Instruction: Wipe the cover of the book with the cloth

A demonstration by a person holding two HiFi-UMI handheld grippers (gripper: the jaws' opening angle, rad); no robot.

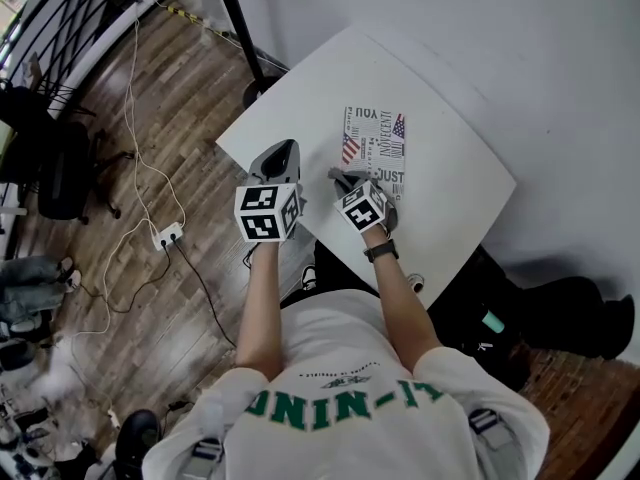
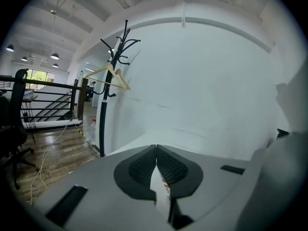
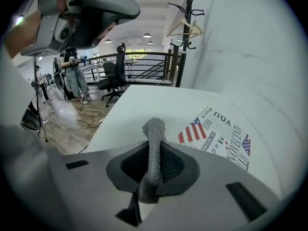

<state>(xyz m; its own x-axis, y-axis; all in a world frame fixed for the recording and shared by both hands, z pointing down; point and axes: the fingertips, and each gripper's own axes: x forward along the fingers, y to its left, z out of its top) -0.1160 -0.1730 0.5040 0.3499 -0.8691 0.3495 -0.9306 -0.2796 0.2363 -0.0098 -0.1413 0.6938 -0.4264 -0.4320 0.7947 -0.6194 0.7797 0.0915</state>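
Item one: the paperback book point(image 1: 374, 146) with a newsprint-style cover in black, white and red, lying flat on the white square table point(image 1: 452, 218) toward its far side. On the cover I can read "YOU" and "JUST" in the head view and "Place" in the right gripper view, beside two American flag prints; the smaller print is too fine for me to read. Item two: the grey knitted cloth point(image 3: 153, 150), rolled into a narrow strip and pinched upright between the black ribbed pads point(image 3: 174, 163) of my right gripper point(image 1: 345, 182), one end poking out past the fingertips. That gripper sits at the book's near left corner; I cannot tell whether the cloth touches the cover. Item three: my left gripper point(image 2: 156, 148), fingertips pressed together with nothing between them, held over the table just left of the book and apart from it. Surroundings: a black coat stand point(image 2: 107, 95) carrying a wooden hanger point(image 2: 114, 74) against the white wall behind the table; a white power strip point(image 1: 168, 235) with trailing cables on the wooden floor; a black office chair point(image 1: 60, 173) at far left; a dark bag point(image 1: 545, 313) on the floor at the table's right. A black watch point(image 1: 381, 251) is on the right wrist. The green lettering on the white shirt point(image 1: 350, 388) I cannot read with certainty.
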